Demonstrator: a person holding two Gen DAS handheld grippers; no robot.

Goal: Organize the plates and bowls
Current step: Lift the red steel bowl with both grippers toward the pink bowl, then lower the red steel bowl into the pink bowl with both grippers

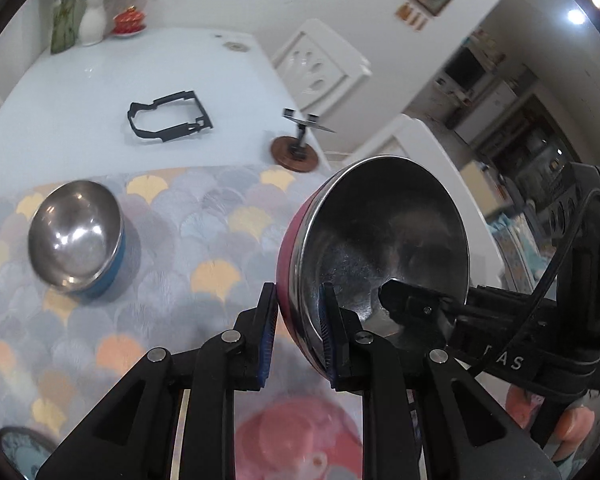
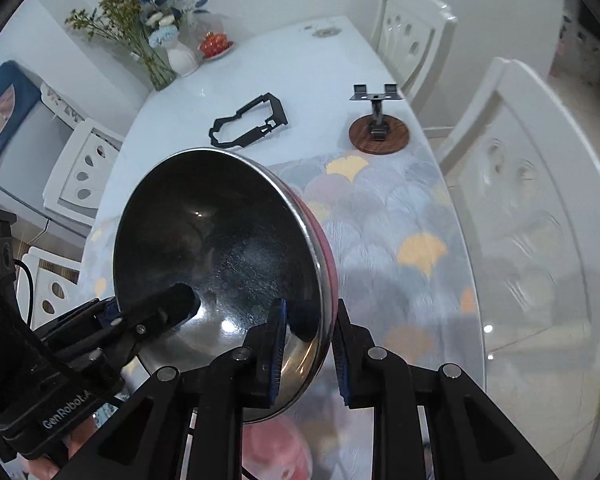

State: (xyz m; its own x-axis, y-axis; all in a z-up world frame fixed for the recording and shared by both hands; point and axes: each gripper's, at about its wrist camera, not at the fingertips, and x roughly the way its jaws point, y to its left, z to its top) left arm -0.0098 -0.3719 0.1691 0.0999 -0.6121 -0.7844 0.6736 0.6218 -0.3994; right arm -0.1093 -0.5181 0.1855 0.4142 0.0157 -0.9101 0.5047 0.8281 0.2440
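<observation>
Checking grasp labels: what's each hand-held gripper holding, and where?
Both hold the pink steel bowl by its rim: left hand-held gripper and right hand-held gripper on opposite sides.

We see both wrist views look steeply down along their fingers, close over the table (image 1: 100, 80). The left wrist view faces the right gripper (image 1: 396, 296) at lower right; the right wrist view faces the left gripper (image 2: 180, 300) at lower left. Both share the pink-rimmed steel bowl (image 1: 380, 240), black frame (image 1: 168, 116) and wooden-based stand (image 2: 378, 132).
</observation>
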